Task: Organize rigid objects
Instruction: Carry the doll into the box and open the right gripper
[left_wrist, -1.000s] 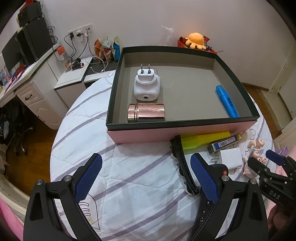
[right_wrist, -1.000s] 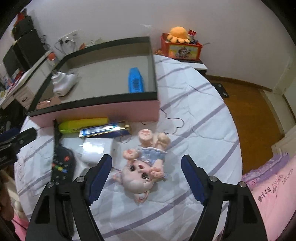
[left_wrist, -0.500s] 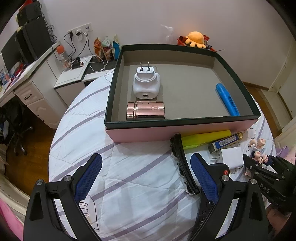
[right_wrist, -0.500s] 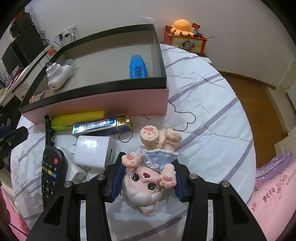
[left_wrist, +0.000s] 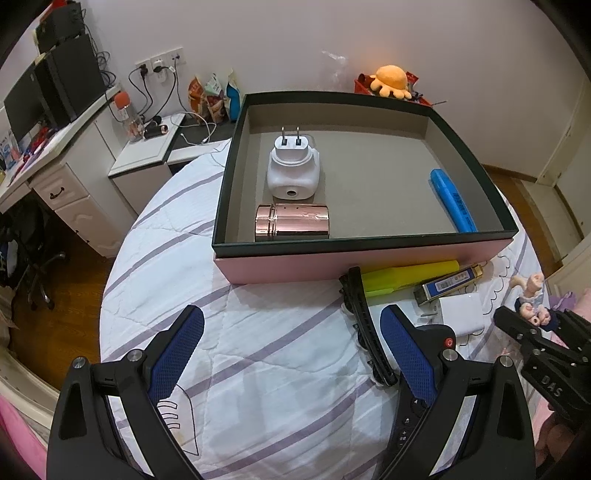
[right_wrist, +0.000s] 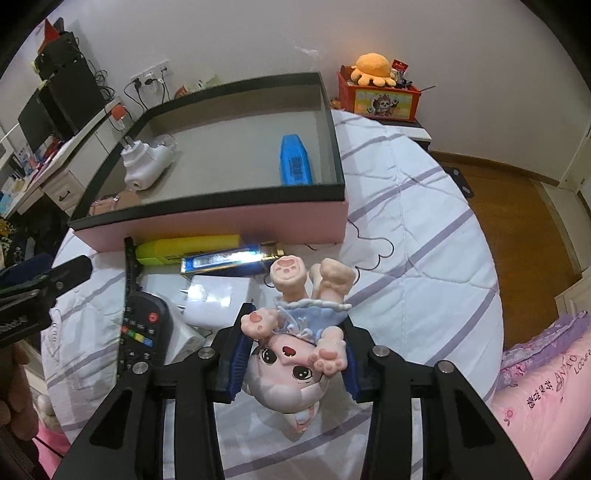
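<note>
The left gripper (left_wrist: 291, 354) hovers with jaws wide over the striped quilt (left_wrist: 258, 325), the black hair clip (left_wrist: 364, 325) just inside its right jaw, while the right gripper (right_wrist: 295, 354) has its jaws clamped on the upside-down doll figurine (right_wrist: 295, 354), the pink-sided box (right_wrist: 229, 155) ahead.

So the box (left_wrist: 364, 254) sat on the bed (left_wrist: 258, 332), with the plug adapter (left_wrist: 293, 171) and metal cylinder (left_wrist: 291, 221) inside on its left and the marker (left_wrist: 452, 201) on its right. In front of the box lay the remote (right_wrist: 146, 332), charger (right_wrist: 218, 295) and doll (right_wrist: 295, 343).
</note>
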